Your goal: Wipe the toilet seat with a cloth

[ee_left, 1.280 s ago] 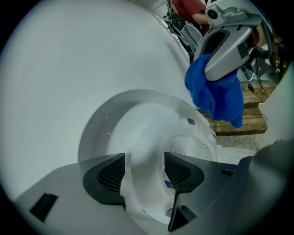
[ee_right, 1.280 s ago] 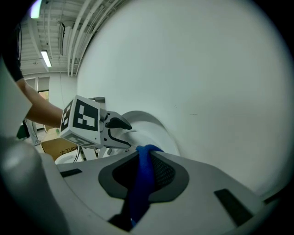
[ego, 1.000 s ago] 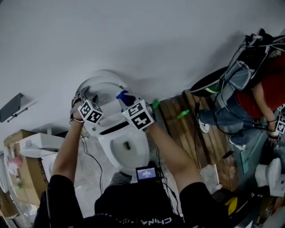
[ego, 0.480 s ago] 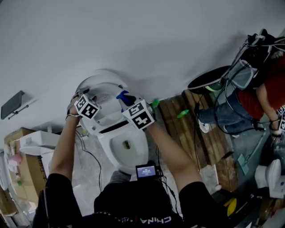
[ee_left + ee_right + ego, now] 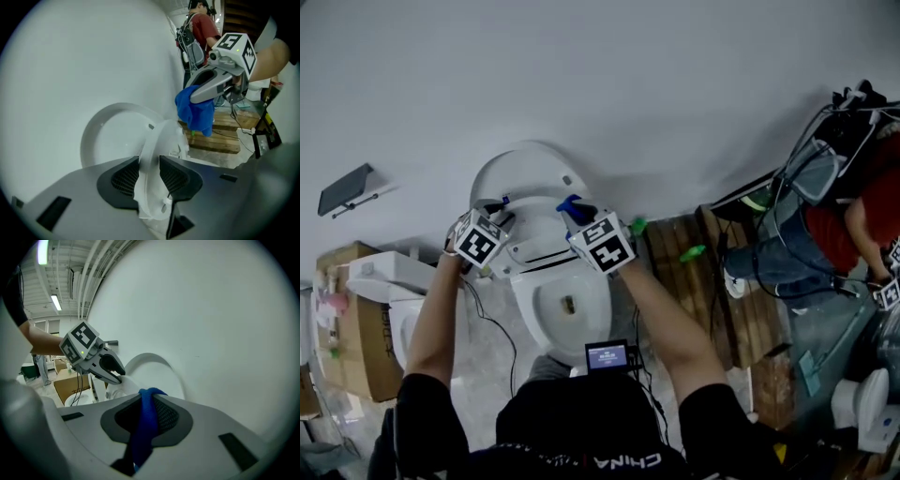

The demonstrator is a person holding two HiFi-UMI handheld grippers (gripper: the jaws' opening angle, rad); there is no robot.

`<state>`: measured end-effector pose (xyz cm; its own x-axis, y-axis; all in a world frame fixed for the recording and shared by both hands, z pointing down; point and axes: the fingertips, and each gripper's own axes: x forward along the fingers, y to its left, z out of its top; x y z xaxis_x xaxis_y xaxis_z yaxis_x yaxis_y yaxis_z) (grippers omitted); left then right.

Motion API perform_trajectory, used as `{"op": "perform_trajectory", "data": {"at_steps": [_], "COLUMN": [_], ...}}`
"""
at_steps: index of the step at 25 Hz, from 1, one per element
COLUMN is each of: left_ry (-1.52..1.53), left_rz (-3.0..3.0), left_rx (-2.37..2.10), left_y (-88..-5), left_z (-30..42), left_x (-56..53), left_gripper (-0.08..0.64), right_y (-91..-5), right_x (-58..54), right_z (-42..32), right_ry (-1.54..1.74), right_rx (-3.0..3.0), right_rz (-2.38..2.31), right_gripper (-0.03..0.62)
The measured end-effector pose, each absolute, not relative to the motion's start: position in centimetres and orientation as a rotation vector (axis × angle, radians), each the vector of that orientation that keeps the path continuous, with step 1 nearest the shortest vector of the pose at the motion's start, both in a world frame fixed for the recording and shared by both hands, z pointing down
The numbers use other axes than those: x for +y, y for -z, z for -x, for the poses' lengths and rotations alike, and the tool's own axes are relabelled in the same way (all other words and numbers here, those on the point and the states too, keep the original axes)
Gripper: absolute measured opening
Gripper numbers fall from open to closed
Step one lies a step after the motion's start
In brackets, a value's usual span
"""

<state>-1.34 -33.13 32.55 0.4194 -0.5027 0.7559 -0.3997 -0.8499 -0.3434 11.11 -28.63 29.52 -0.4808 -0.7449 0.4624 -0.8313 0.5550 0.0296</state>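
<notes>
The left gripper (image 5: 149, 161) is closing its ribbed dark pads (image 5: 124, 178) on the thin, curved rim of the glossy white toilet seat (image 5: 157, 140), which stands raised before the rounded lid (image 5: 112, 136). Just right of it, the right gripper (image 5: 146, 397) pinches a soft, crumpled blue cloth (image 5: 145, 423).

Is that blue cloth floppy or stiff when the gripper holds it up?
Probably floppy: the blue cloth hangs in loose folds below the right gripper, which pinches it. It looks light too, since it bunches thin between the pads. It likely won't slip easily, as the pads look textured.
</notes>
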Motion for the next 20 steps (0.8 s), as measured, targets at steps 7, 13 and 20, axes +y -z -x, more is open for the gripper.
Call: {"op": "perform_trajectory", "data": {"at_steps": [7,13,20], "left_ry": [1.506,1.603,1.618], "left_rz": [2.602,2.58,2.59], "left_rx": [0.651,0.565,0.573], "left_y": [-33.3,-35.8,-38.8], "left_z": [1.0,0.5,0.2], "left_x": [-25.5,-18.4,-12.2], "left_gripper": [0.141,0.144,0.156], "right_y": [-29.5,-31.9,-36.1], "right_x": [-25.7,-21.3,-17.0], "right_z": [-10.2,-9.7,-9.7], "right_ry": [-0.256,-0.288,-0.384], "right_rx": [-2.427,-2.444,-2.463], "right_rz": [-1.144,-0.998,-0.895], "right_gripper": [0.054,0.054,0.054]}}
